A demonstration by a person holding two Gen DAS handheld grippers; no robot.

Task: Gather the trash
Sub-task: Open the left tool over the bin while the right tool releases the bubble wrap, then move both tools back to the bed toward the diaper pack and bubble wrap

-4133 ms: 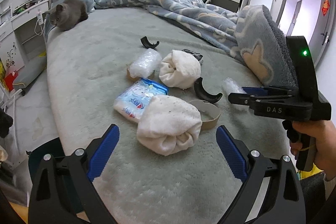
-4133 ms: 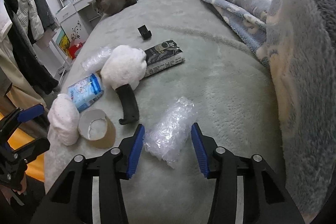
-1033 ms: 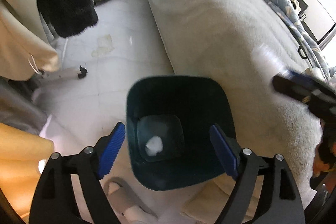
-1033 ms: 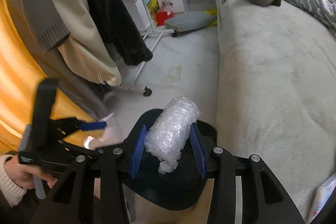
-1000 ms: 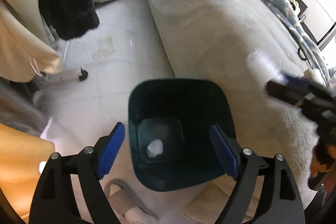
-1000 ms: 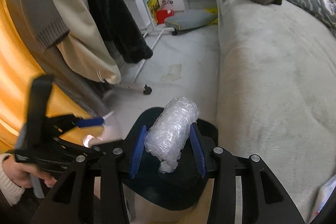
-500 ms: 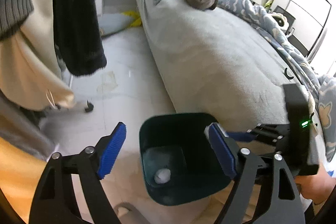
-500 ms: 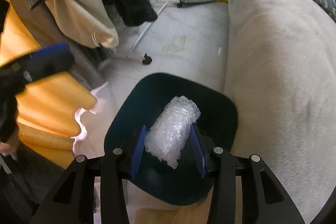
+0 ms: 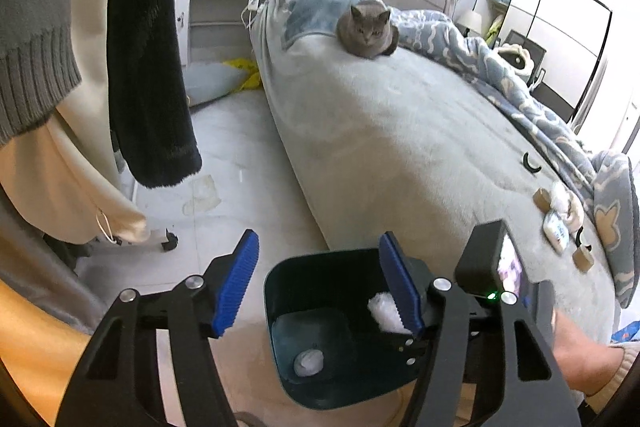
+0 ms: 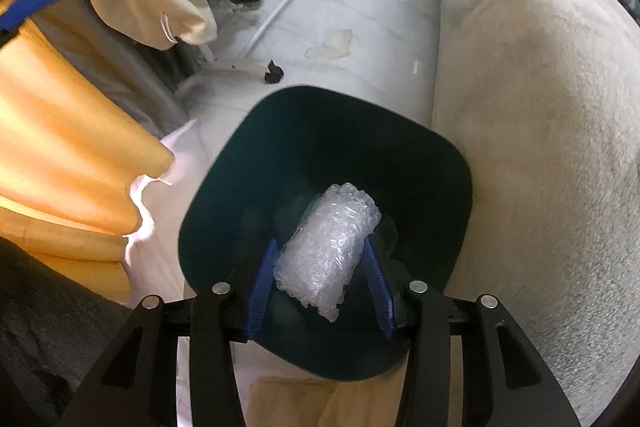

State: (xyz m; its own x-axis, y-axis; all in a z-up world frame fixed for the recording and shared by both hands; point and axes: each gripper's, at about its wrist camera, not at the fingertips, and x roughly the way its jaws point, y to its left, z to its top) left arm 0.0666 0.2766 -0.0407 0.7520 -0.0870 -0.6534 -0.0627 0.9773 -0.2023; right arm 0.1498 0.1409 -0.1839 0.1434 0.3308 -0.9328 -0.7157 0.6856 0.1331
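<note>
**Bubble wrap poised over the bin**

We see our right hand-held gripper (image 10: 320,285) pointing steeply down into a dark teal trash bin (image 10: 224,187) that stands on the pale floor (image 10: 360,27) right against the side of the bed (image 10: 540,107). A roll of clear bubble wrap (image 10: 326,247) sits between its blue pads, inside the bin's mouth. The jaws are opening, and the roll still fills the gap from pad to pad; we cannot tell whether the pads still press on it.

Our left hand-held gripper (image 9: 318,281) hangs above the near side of the same bin (image 9: 320,267), tilted toward the bed (image 9: 400,147). Its jaws are closing with nothing between them; the gap is still fairly wide. In the left wrist view we see a small white wad (image 9: 308,362) lying on the bin's floor, and the bubble wrap (image 9: 384,311) showing just behind the left gripper's right pad. The right gripper's black body (image 9: 492,267) and the hand (image 9: 580,359) holding it are at the right edge.

A grey cat (image 9: 366,29) sits on the bed near the headboard. Further trash lies in a cluster (image 9: 560,223) at the far right of the bed, beside a blue patterned blanket (image 9: 500,79). Dark and cream clothes (image 9: 132,47) hang at the left, above the floor.
</note>
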